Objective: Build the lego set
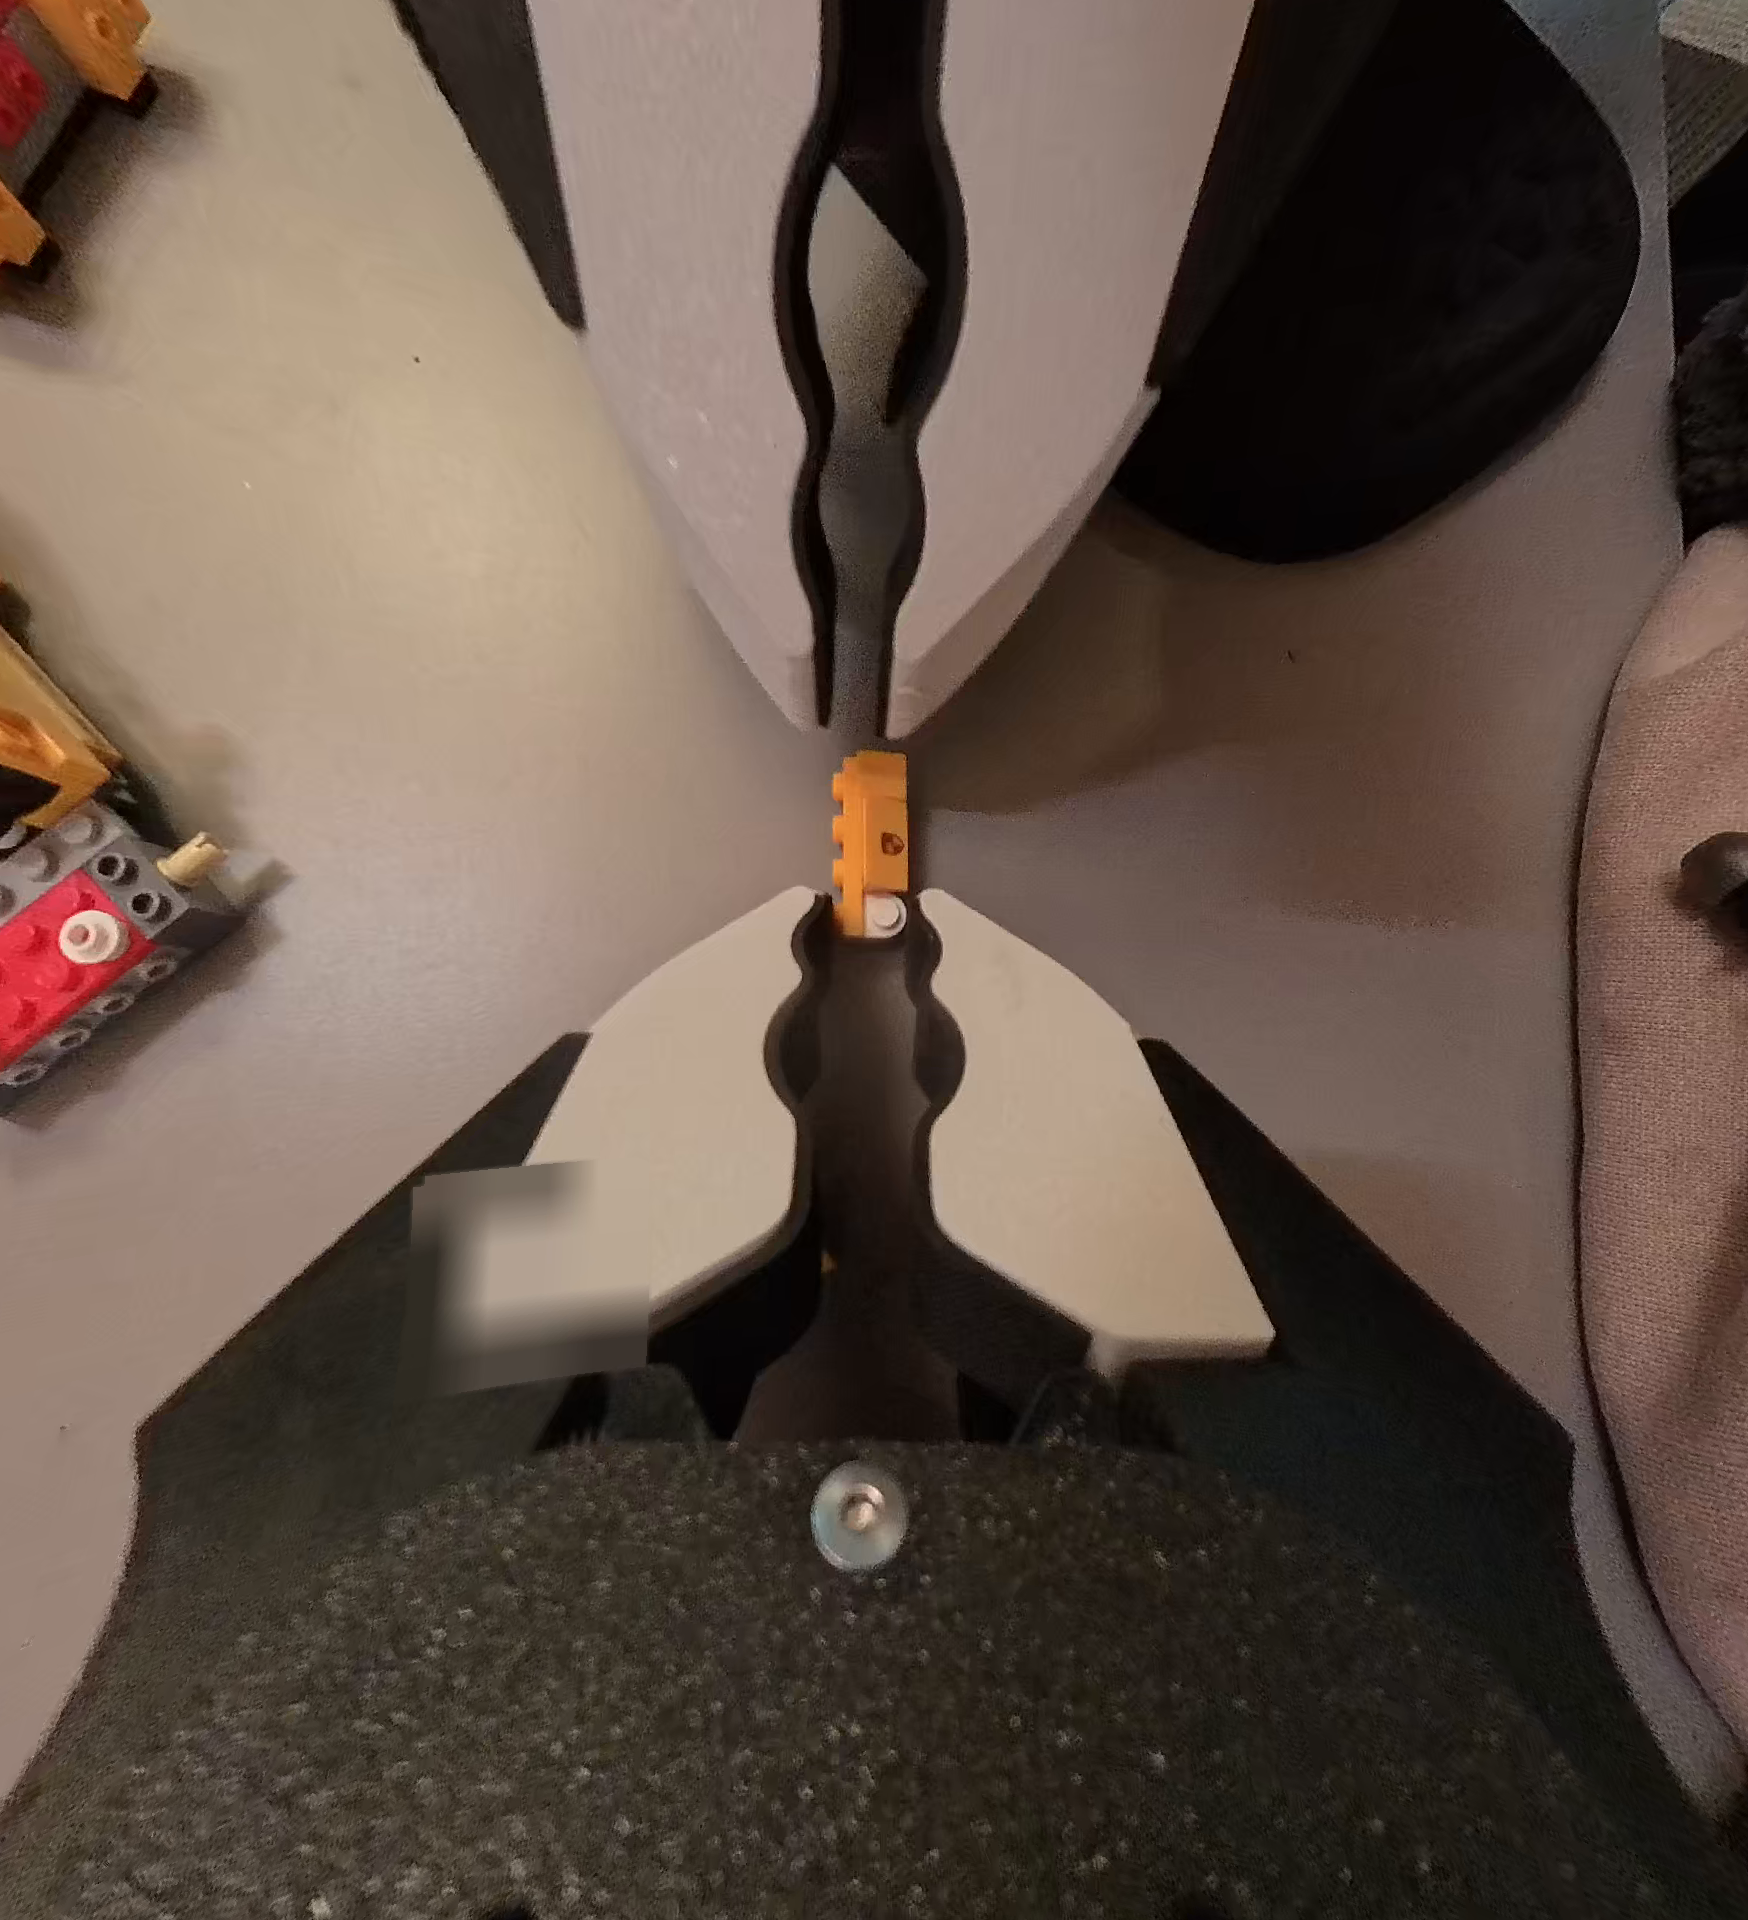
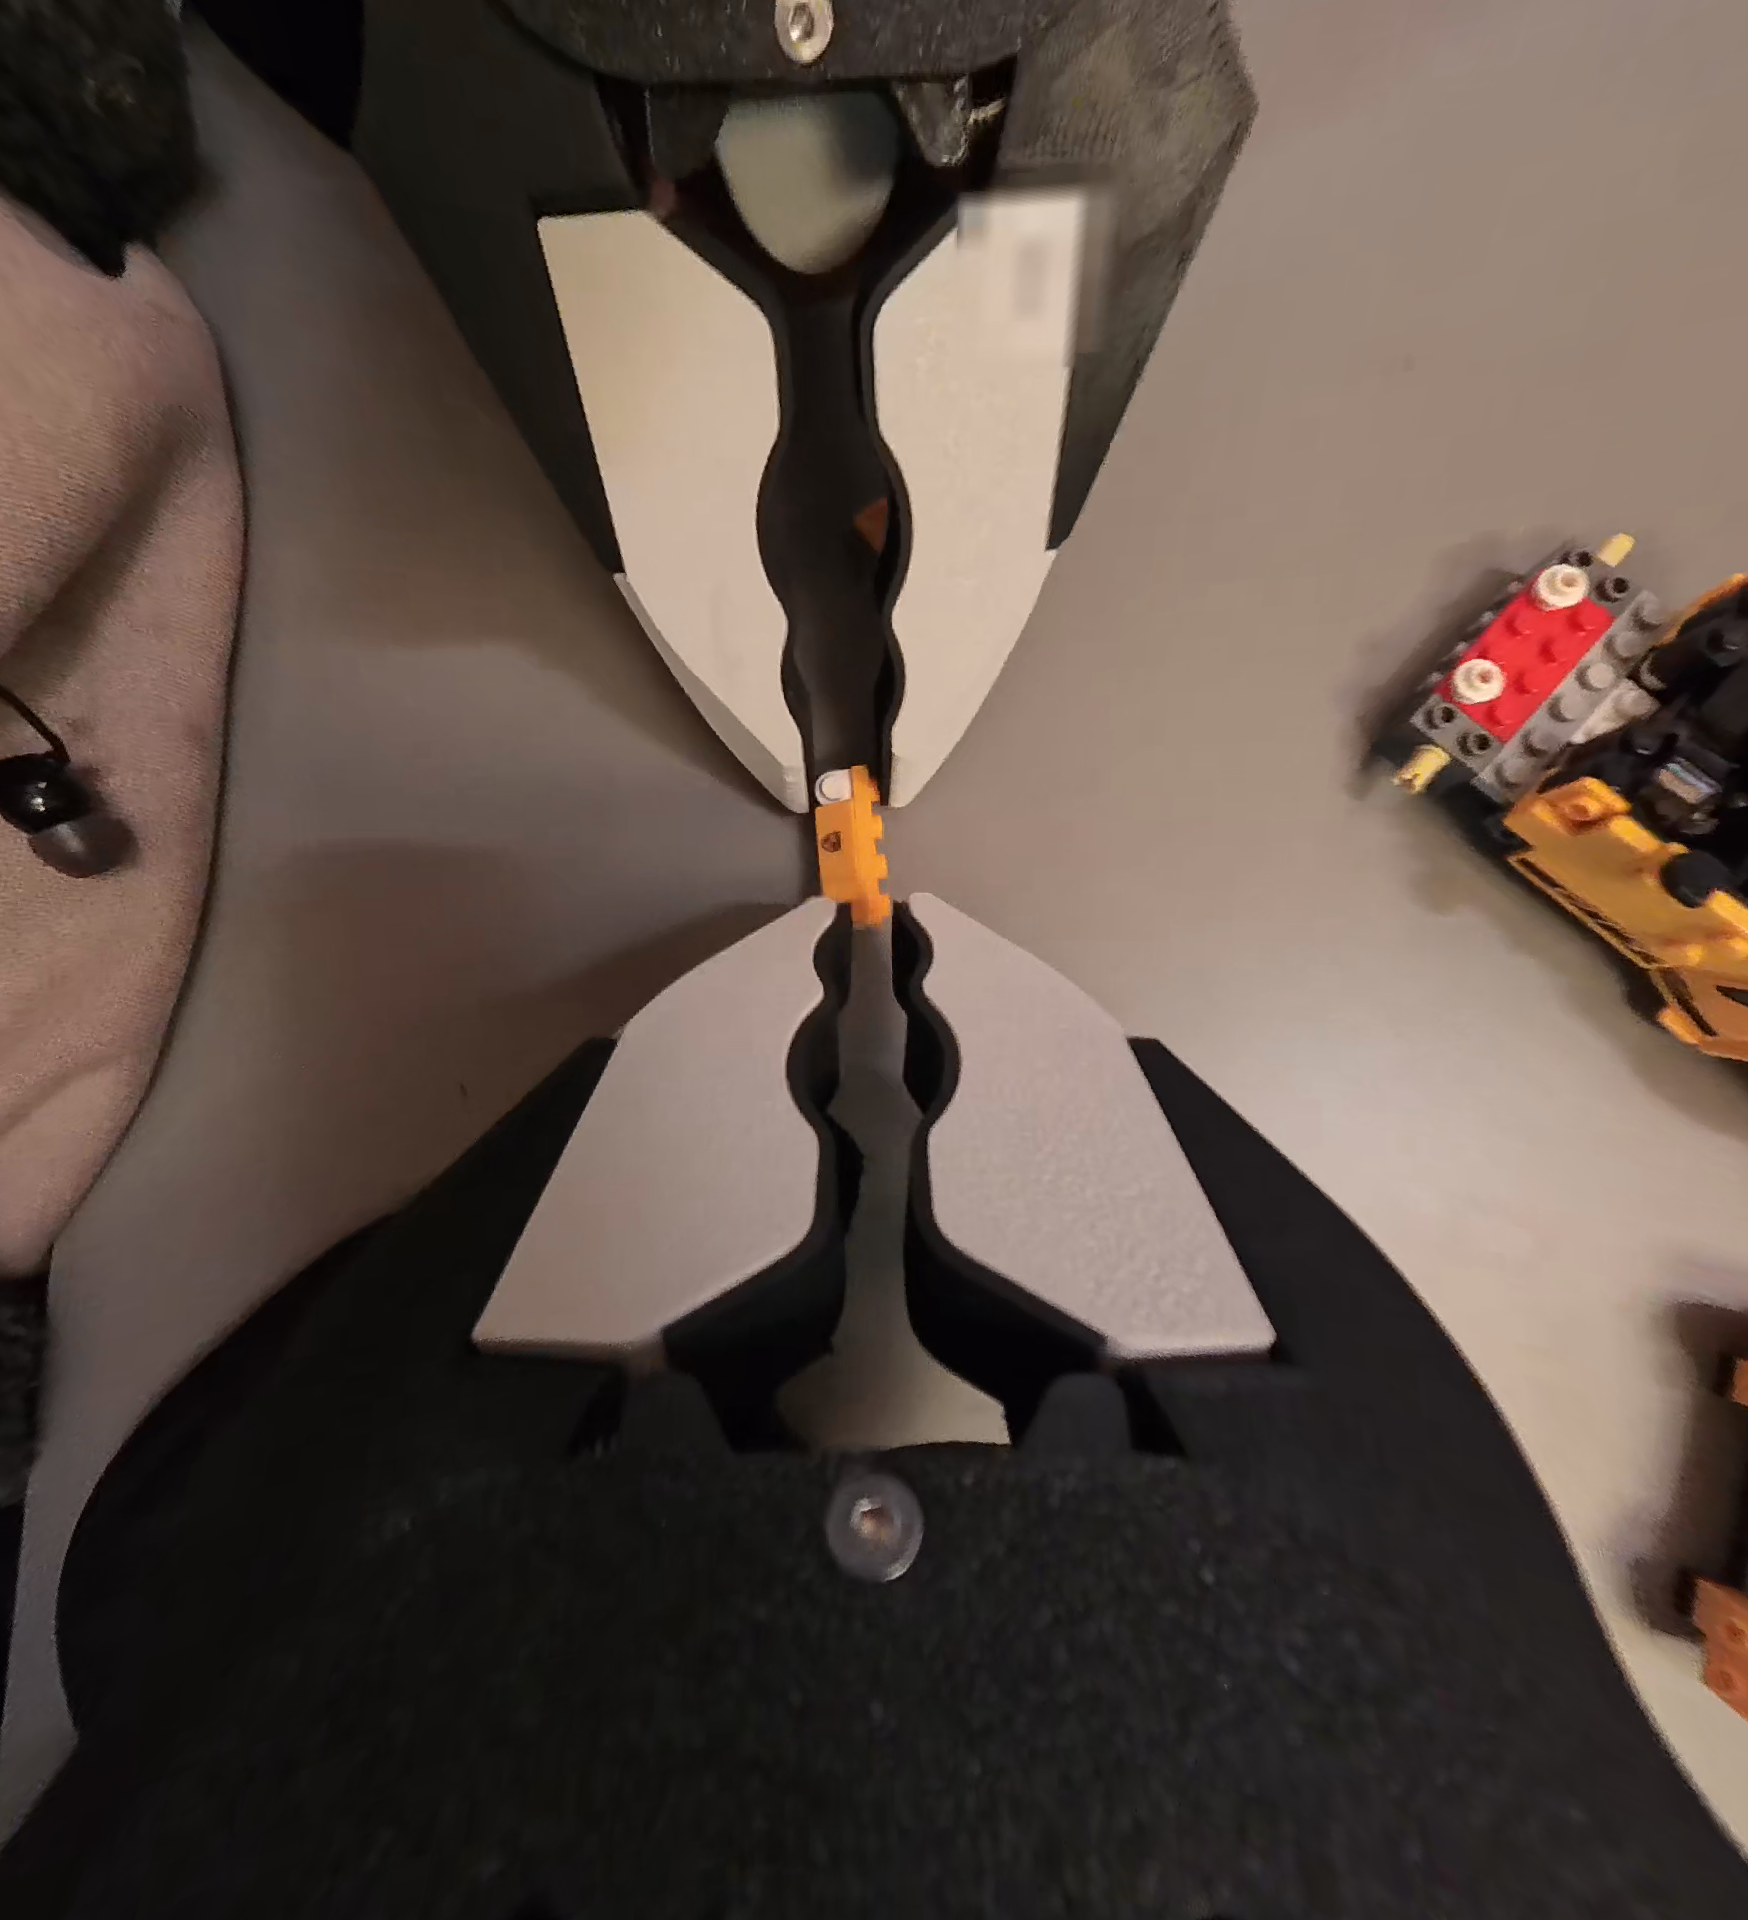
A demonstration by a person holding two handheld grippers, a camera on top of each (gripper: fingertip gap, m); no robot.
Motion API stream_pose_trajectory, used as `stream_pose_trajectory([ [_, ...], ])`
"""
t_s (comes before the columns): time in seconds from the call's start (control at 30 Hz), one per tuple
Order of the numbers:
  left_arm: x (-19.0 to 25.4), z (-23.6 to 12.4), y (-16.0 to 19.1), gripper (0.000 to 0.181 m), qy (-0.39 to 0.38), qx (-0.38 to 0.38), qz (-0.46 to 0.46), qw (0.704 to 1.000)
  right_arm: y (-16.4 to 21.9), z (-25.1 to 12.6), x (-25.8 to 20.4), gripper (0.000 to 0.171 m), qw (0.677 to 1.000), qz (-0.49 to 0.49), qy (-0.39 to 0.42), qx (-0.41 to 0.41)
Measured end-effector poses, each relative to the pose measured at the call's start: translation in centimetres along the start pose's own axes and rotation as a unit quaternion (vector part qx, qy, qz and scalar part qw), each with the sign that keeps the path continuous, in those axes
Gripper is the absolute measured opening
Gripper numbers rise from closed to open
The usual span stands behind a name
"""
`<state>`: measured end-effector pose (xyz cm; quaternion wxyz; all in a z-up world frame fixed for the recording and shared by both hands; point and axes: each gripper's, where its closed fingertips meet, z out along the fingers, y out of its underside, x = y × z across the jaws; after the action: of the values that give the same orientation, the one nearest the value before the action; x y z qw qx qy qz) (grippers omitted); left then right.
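left wrist view shows both fingers [image 1: 875,914] pinching opposite ends of a tiny, light, rigid orange brick [image 1: 872,831], likely slippery.

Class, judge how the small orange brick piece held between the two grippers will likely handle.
The orange brick piece looks like rigid plastic, so it likely stays stiff. Small, so probably light. Gripped only at its ends by the left gripper and right gripper, it may slip or twist.

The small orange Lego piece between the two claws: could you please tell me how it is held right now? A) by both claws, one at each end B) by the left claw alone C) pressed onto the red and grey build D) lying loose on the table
A: the orange Lego piece spans the gap, with the left claw shut on its near end and the right claw shut on the other end.
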<state>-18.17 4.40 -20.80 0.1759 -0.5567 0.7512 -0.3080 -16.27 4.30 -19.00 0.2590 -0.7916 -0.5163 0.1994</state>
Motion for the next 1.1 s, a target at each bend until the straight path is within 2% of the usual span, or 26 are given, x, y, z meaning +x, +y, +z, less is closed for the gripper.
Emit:
stream_pose_trajectory([
  [0.3, 0.0, 0.0, 0.01, 0.013, 0.0, 0.001, 0.001, 1.0, 0.24, 1.03, -0.42, 0.005, 0.999, 0.001, -0.02, -0.034],
  [0.63, -0.1, 0.01, 0.01, 0.013, -0.001, 0.005, -0.008, 1.0, 0.07, 1.13, -0.31, 0.001, 0.996, -0.067, 0.02, -0.053],
  [0.77, -0.05, 0.02, 0.0, 0.013, -0.004, 0.004, 0.0, 1.0, -0.06, 1.11, -0.32, 0.0, 0.998, -0.049, 0.022, -0.032],
  [0.9, -0.02, 0.01, 0.01, 0.013, -0.008, 0.002, 0.008, 1.0, -0.21, 0.29, -0.51, 0.008, 1.0, -0.008, -0.006, -0.002],
  [1.1, 0.0, 0.01, 0.01, 0.013, -0.013, 0.0, 0.018, 1.0, 0.08, 0.72, -0.53, 0.008, 1.0, 0.003, -0.015, -0.014],
])
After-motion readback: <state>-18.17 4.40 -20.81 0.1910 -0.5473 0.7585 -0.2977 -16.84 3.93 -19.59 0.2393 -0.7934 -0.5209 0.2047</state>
